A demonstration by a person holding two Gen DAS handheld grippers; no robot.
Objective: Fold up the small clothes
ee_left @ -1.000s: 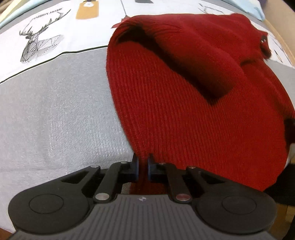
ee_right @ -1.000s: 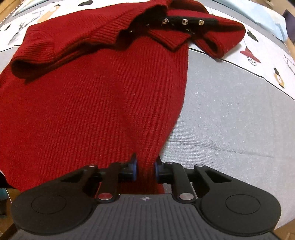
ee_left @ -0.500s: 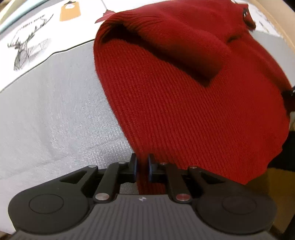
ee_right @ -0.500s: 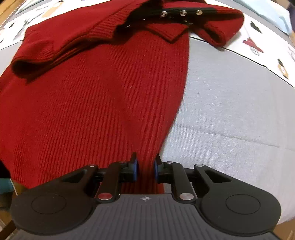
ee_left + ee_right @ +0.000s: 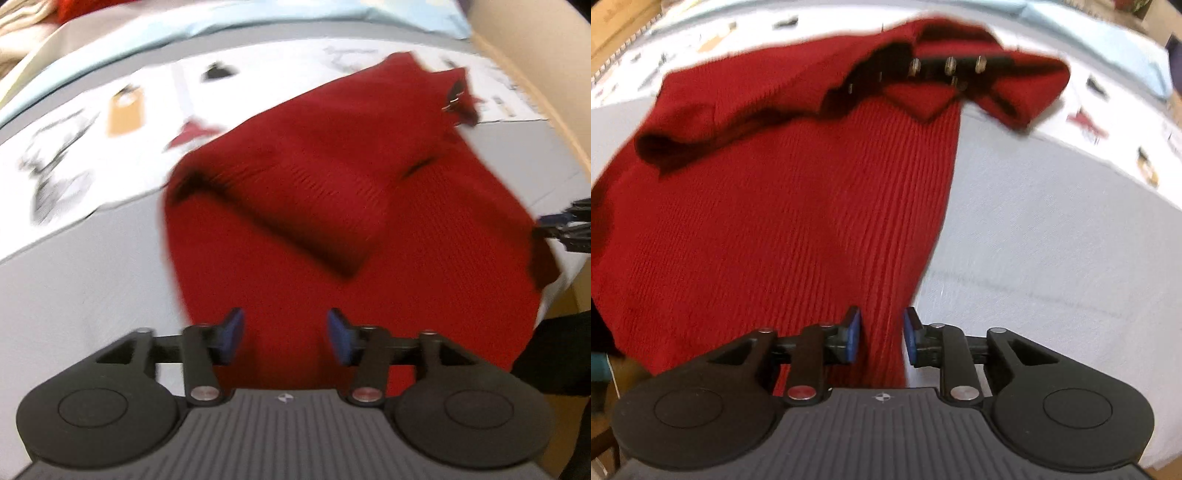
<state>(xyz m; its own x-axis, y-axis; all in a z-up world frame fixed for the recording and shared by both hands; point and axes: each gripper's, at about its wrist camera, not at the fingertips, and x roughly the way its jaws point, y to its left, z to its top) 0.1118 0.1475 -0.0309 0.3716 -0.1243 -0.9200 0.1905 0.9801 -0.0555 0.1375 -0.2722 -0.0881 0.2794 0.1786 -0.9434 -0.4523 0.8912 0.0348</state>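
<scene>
Currently my left hand-held gripper [image 5: 284, 334] is spread wide, its blue pads [image 5: 232, 332] clear of the fabric, poised above the near hem of the red knit sweater [image 5: 332, 229]. My right hand-held gripper [image 5: 880, 334] is parted more narrowly; a strip of the sweater's near right edge lies between its pads [image 5: 852, 334], but I cannot tell whether they touch the knit.

The sweater lies on the printed bedsheet [image 5: 1052, 229], hem toward me, black studded collar [image 5: 945, 68] at the far end. One sleeve [image 5: 280, 206] is already folded inward across the body; the opposite sleeve [image 5: 1027, 94] is bunched beside the collar.

Judged progress: early to middle. The sleeve fold looks done on one side. Remaining, in my estimate: tidy the other sleeve, then bring the hem up toward the collar to halve the body.
</scene>
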